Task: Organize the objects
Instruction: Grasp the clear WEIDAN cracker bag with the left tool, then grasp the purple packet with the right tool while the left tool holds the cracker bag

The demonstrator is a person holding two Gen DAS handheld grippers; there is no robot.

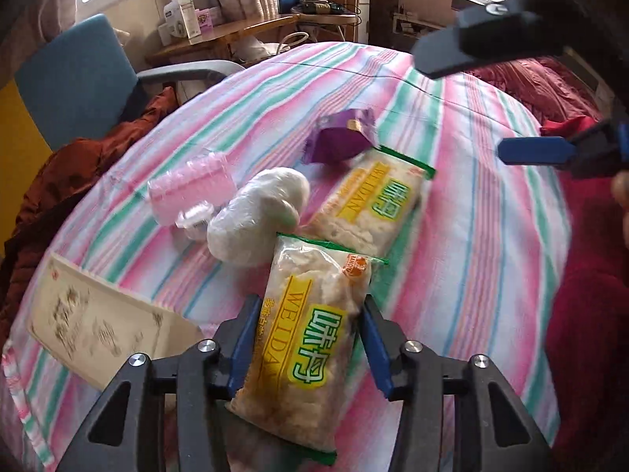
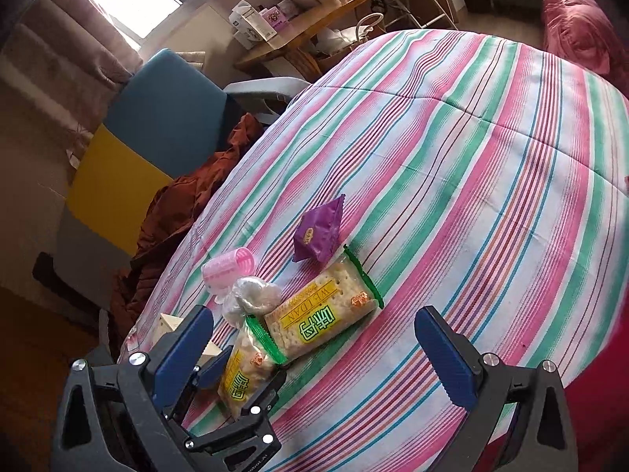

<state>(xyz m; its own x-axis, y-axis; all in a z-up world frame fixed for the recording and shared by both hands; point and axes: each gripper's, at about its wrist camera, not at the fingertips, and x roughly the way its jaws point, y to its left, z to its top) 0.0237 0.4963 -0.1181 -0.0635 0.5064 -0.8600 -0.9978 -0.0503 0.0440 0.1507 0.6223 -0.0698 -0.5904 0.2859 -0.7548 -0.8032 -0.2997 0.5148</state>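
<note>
1. A striped bedsheet (image 2: 471, 157) in pink, green and white covers the bed and carries all the loose objects.
2. A blue chair (image 2: 165, 110) stands beside the bed, with a rust-brown garment (image 2: 188, 204) draped between chair and mattress.
3. A dark red quilt (image 1: 582, 314) lies along the sheet's right edge.
4. A beige printed box (image 1: 94, 322) rests near the sheet's left edge.
5. The near cracker packet (image 1: 310, 338), labelled WEIDAN, sits between the fingers of the left gripper (image 1: 306, 338); both blue pads press its sides, so the tongs are clamped on it.
6. The far cracker packet (image 2: 322, 314) lies flat on the sheet, its end touching the held packet's top seal.
7. The right gripper (image 2: 314, 338) hovers above the sheet with its fingers wide apart and nothing between them.
8. A white wrapped bundle (image 1: 259, 216) in clear plastic lies just left of both packets.
9. A pink hair roller (image 1: 188, 185) lies beside the bundle.
10. A purple snack pouch (image 2: 318, 232) lies just beyond the far packet's upper end.
</note>
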